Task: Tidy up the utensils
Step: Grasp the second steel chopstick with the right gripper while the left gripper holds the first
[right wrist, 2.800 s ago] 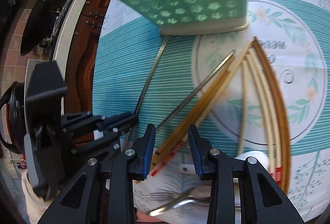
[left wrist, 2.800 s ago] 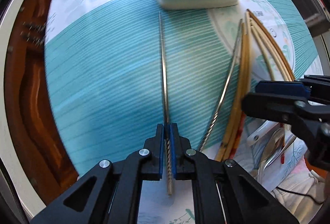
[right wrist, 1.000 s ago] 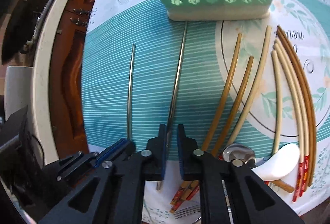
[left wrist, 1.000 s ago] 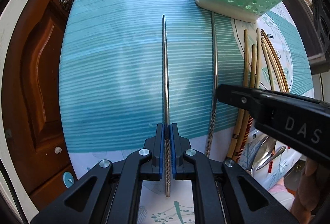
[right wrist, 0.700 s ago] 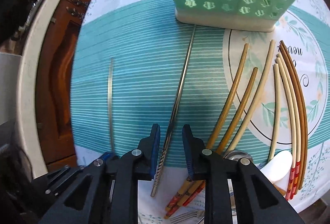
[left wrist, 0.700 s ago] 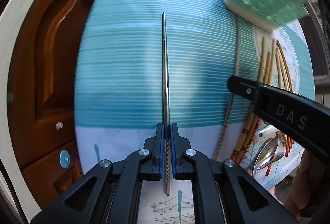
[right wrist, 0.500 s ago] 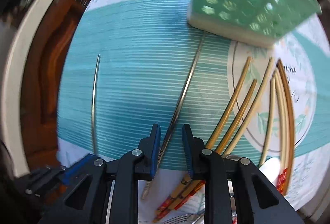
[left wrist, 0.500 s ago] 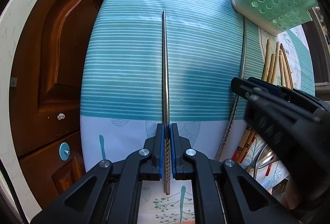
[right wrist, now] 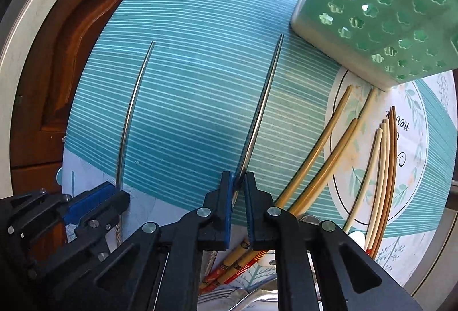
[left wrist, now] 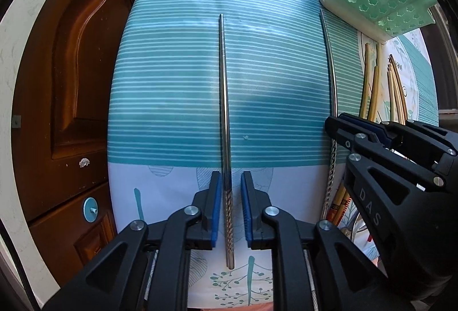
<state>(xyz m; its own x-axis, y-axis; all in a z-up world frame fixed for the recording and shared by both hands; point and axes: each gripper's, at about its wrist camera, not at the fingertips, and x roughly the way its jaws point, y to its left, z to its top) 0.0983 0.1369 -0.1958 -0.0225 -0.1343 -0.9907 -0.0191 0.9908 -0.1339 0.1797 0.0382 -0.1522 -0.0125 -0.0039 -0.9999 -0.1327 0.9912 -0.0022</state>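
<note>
Two metal chopsticks lie side by side on the teal striped cloth. My left gripper (left wrist: 231, 196) points down over the left chopstick (left wrist: 224, 110). Its jaws are opening, and the twisted handle lies between the pads with a gap on each side. My right gripper (right wrist: 238, 196) straddles the right chopstick (right wrist: 263, 110) near its handle. Those jaws are closing, with a dark gap still showing beside the rod. A green perforated utensil holder (right wrist: 386, 10) stands at the far right, close to the right chopstick's tip.
Several wooden and bamboo chopsticks (right wrist: 329, 153) fan out on the round floral print to the right. A white ceramic spoon (right wrist: 357, 238) and metal cutlery (right wrist: 252, 299) lie at the near edge. Brown cabinet doors (left wrist: 71, 82) run below the cloth's left edge.
The left jaws have parted from the chopstick they were clamping. The right jaws have narrowed around the second metal chopstick, and the right gripper has rolled and shifted sideways.
</note>
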